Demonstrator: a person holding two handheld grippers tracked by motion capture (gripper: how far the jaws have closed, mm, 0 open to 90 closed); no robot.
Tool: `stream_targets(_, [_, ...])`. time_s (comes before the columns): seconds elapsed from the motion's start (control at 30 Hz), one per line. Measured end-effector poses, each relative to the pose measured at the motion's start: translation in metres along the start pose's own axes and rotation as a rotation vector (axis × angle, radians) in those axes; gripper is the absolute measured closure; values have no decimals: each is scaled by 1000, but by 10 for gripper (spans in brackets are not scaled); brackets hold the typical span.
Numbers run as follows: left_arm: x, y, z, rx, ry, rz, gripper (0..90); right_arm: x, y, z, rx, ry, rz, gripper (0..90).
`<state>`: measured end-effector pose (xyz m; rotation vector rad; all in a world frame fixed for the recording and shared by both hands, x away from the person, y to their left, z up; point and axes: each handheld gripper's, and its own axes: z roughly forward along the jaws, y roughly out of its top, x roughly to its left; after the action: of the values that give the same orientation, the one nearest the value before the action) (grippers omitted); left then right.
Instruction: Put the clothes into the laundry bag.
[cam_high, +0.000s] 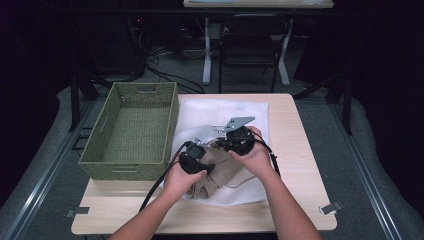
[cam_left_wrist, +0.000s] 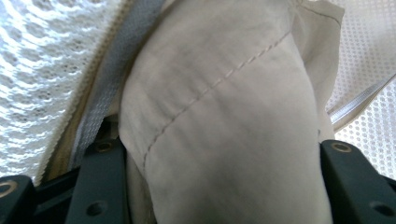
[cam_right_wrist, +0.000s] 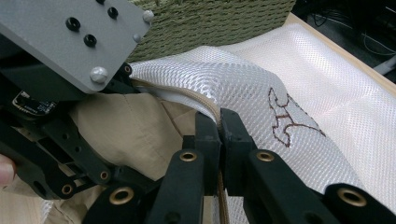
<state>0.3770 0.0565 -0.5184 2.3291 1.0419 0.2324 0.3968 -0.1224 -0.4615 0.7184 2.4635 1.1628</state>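
Beige garment (cam_left_wrist: 224, 121) bulging between parted left gripper (cam_high: 192, 162) jaws, unpinched — right gripper (cam_right_wrist: 219, 128) clamped on white mesh bag (cam_right_wrist: 261, 88) edge; basket (cam_high: 131, 131) left.

In the high view, both hands and the two tools cover the middle of the beige garment (cam_high: 220, 167), so where it passes into the white mesh laundry bag (cam_high: 227, 112) cannot be told. The left tool (cam_high: 196, 162) has its tips buried under the cloth there. In the left gripper view the garment bulges between the jaws and runs off the bottom edge; whether the pads press it cannot be told. In the right gripper view the left tool's grey plate (cam_right_wrist: 70, 37) is cut off by the top and left edges and hides part of the green woven basket (cam_right_wrist: 210, 18). The brown stitched mark (cam_right_wrist: 285, 119) on the mesh is too partial to read.
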Motion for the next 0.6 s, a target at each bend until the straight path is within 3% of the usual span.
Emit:
stream_targets(0.4, [-1, 2, -9, -3, -10, -5, 359, -1, -1, 0, 0, 1, 2, 877])
stream_targets(0.6, [-3, 2, -17, -28, -19, -4, 340, 0, -1, 0, -1, 0, 1, 877])
